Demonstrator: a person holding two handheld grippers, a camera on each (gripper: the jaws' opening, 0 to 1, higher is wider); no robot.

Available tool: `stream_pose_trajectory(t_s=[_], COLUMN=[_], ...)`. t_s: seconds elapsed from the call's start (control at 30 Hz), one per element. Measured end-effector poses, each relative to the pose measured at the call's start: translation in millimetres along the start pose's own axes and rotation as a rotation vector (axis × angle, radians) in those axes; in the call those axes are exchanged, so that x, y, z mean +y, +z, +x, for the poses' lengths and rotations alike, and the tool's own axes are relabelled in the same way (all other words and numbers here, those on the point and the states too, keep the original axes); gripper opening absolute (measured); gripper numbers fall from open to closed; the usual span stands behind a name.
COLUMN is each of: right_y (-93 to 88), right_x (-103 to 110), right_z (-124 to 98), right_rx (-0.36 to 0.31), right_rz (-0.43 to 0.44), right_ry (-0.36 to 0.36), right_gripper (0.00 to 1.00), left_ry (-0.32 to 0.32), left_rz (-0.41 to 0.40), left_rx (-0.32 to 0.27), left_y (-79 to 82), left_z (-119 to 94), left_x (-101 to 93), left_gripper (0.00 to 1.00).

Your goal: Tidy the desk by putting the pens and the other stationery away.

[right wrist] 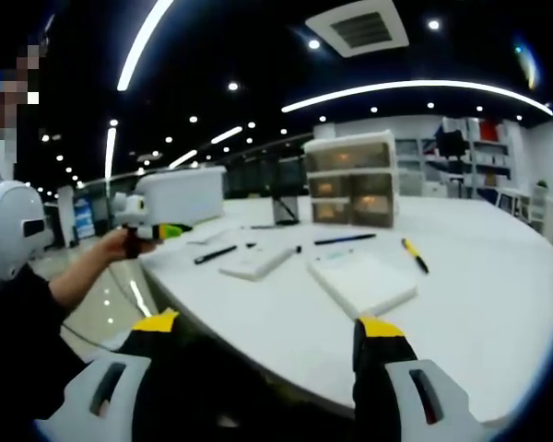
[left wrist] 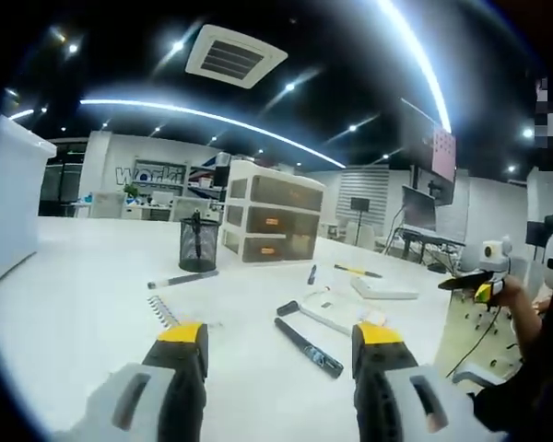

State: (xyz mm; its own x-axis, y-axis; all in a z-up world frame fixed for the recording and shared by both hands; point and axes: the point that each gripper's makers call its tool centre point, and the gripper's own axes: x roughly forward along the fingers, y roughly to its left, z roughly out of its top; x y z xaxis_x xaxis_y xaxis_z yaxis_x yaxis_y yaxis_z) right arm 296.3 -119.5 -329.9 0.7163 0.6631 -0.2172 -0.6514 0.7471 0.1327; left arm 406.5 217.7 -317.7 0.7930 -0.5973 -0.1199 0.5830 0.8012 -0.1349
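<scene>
Two handheld grippers hung over a white desk (left wrist: pixel 74 304) strewn with stationery, neither yet holding anything: the left gripper (left wrist: pixel 281 354) stood with its yellow-tipped jaws spread wide and empty, and the right gripper (right wrist: pixel 263 345), near the desk's edge, was likewise released with nothing between its jaws. In the left gripper view, five loose pieces could be counted on the desktop: a grey marker (left wrist: pixel 182 279) lying near the black mesh pen cup (left wrist: pixel 199 244), a dark pen (left wrist: pixel 308 346) just ahead of the jaws, a white tool (left wrist: pixel 315 316) with a dark end beside it, a small dark pen (left wrist: pixel 311 273) farther back and a yellow-handled pen (left wrist: pixel 358 271) beyond that. One flat white pad (left wrist: pixel 383 288) lay to the right, and one three-drawer organiser (left wrist: pixel 272 220) stood behind the single cup. The right gripper view showed two white pads, the larger notepad (right wrist: pixel 361 281) nearest, and at least three pens, though small shapes at the back were too blurred to count. A second person's hand (right wrist: pixel 129 241) held another gripper at the left. The step in hand appeared to be the first pick, probably the dark pen closest to the left jaws; it would go best if the jaws came down squarely across the barrel near its middle, so the pen lifts level, before carrying it tip-down to the cup.
</scene>
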Motion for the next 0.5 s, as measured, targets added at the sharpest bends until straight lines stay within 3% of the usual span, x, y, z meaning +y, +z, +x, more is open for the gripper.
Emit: stream_pose_trajectory(t_s=[0.5], right_y=[-3.8], right_x=[1.6], right_z=[0.1], right_rx=[0.007], right_rz=[0.000], right_ry=[0.008], right_gripper=[0.71], left_ry=[0.000], left_rz=[0.065], left_rx=[0.080], left_y=[4.2], left_z=[3.1], left_x=[10.7], left_gripper=[0.64])
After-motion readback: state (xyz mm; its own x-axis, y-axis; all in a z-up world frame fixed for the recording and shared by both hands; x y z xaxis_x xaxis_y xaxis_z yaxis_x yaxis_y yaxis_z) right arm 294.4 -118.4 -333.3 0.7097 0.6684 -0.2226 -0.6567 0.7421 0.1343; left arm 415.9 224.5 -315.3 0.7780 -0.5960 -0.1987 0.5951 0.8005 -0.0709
